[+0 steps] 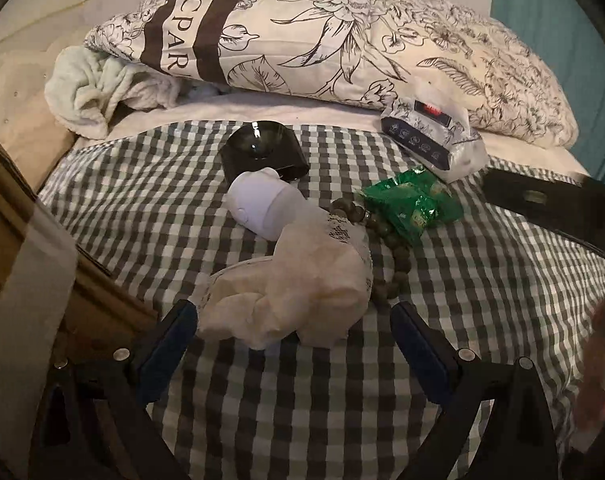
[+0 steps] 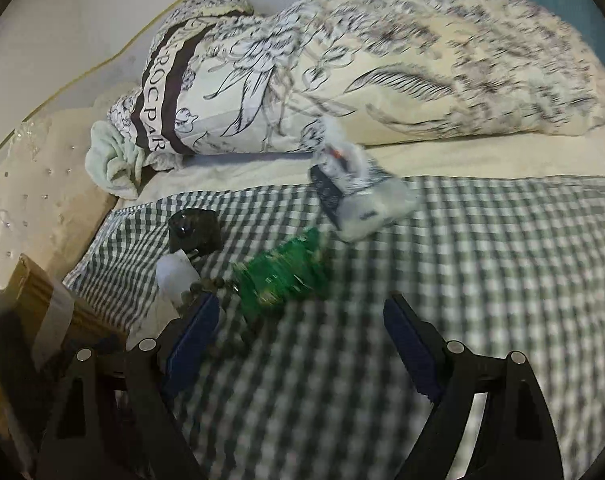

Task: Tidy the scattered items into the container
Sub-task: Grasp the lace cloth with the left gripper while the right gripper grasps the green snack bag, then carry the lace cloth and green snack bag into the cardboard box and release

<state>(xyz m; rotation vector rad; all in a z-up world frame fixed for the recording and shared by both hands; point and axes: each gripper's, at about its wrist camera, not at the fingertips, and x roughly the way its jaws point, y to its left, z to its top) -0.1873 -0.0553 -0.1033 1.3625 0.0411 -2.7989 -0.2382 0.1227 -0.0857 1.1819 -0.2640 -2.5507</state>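
Scattered on the checked sheet are a cream lace cloth, a white round device, a black bowl, a string of brown beads, a green packet and a tissue pack. My left gripper stands open, low over the sheet, with the near end of the lace cloth between its fingers. My right gripper is open and holds nothing. The green packet lies just ahead of it, with the beads by its left fingertip. The cardboard box sits at the left.
A floral quilt and a mint towel lie at the head of the bed. The taped cardboard box stands against the bed's left edge. The tissue pack lies further back. A hand shows at the right edge.
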